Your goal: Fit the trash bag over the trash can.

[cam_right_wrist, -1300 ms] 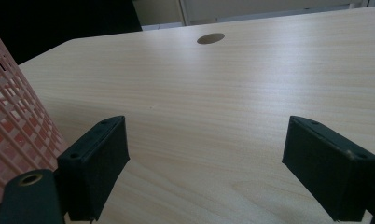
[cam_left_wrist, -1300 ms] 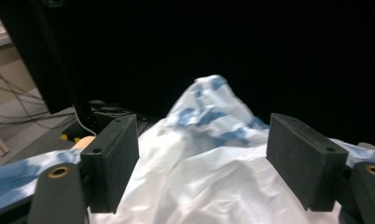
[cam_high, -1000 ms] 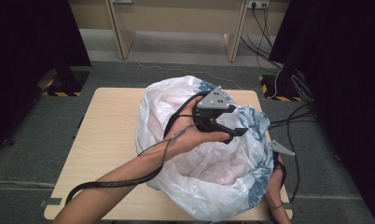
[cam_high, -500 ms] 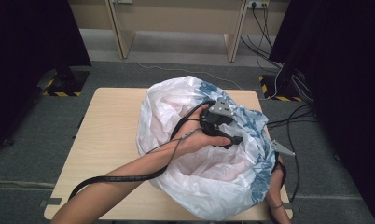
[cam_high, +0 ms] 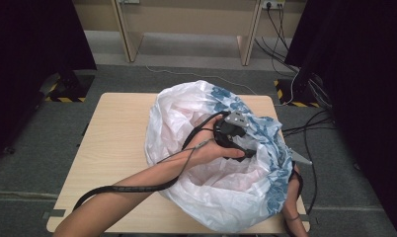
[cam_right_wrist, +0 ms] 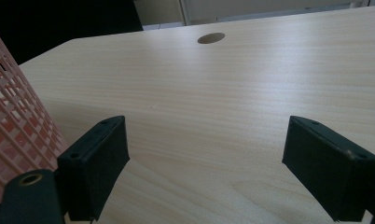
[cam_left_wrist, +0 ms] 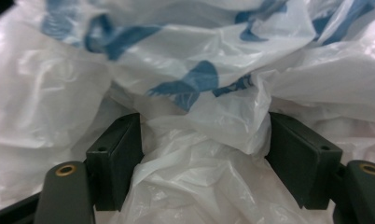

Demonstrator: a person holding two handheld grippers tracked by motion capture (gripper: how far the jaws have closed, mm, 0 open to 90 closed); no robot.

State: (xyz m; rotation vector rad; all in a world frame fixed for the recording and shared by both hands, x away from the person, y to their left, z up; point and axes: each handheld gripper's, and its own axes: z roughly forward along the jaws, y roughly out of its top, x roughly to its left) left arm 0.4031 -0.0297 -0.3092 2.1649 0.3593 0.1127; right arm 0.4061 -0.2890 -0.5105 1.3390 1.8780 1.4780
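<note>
A wooden table [cam_high: 112, 143] on grey carpet is seen from above, a white plastic bag [cam_high: 226, 192] over a basket at its right half. The left gripper [cam_high: 234, 132] is lowered into the bag's mouth. In the left gripper view, its jaws are held apart, crumpled bag [cam_left_wrist: 209, 154] between them. In the right gripper view, the right gripper [cam_right_wrist: 204, 172] is kept low over bare table [cam_right_wrist: 232, 93], jaws wide apart, the pink basket [cam_right_wrist: 13, 116] at left.

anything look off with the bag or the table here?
Nothing damaged or spilled. The white plastic bag sits loose and crumpled over the pink mesh basket, not pulled neatly around it. The left hand-held gripper is open with bag folds between its jaws.
</note>
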